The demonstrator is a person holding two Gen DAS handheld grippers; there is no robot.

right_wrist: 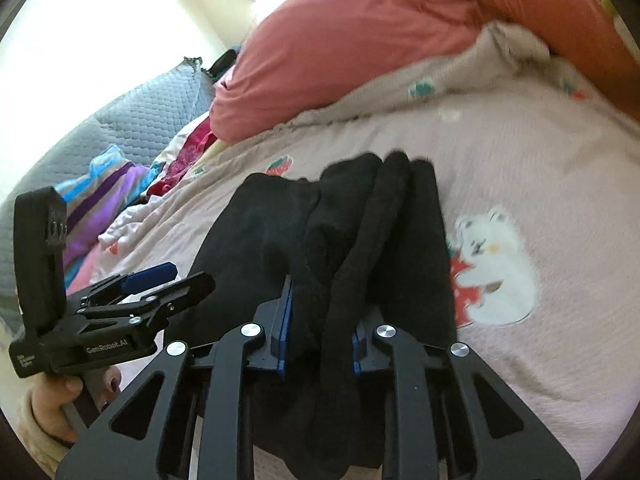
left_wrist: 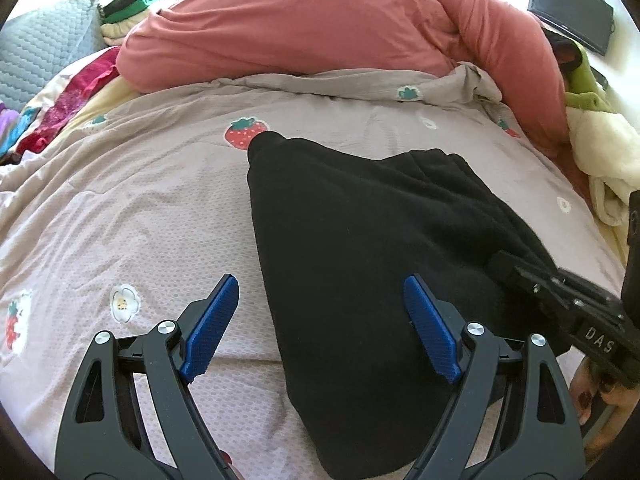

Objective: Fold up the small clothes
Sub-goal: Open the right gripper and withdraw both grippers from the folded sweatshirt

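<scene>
A black fleece garment (left_wrist: pixel 340 220) lies partly folded on a pale pink bedspread (left_wrist: pixel 140 208) printed with strawberries and flowers. My left gripper (left_wrist: pixel 320 284) hovers open over the garment's near left edge, its blue pads (left_wrist: pixel 212 320) wide apart with nothing pressed between them. In the left wrist view my right gripper (left_wrist: pixel 500 260) bites the garment's right edge. The right wrist view shows that gripper (right_wrist: pixel 322 312) shut on a bunched fold of the black garment (right_wrist: pixel 280 220), which drapes back between its fingers. The left gripper (right_wrist: pixel 160 276) shows at the left there, held by a hand (right_wrist: pixel 64 396).
A big salmon-pink duvet (left_wrist: pixel 300 28) is heaped at the far side of the bed. A grey quilted pillow (left_wrist: pixel 44 52) and colourful clothes (left_wrist: pixel 68 108) lie at the left. A cream and green blanket (left_wrist: pixel 600 148) lies at the right, below a black screen (left_wrist: pixel 572 12).
</scene>
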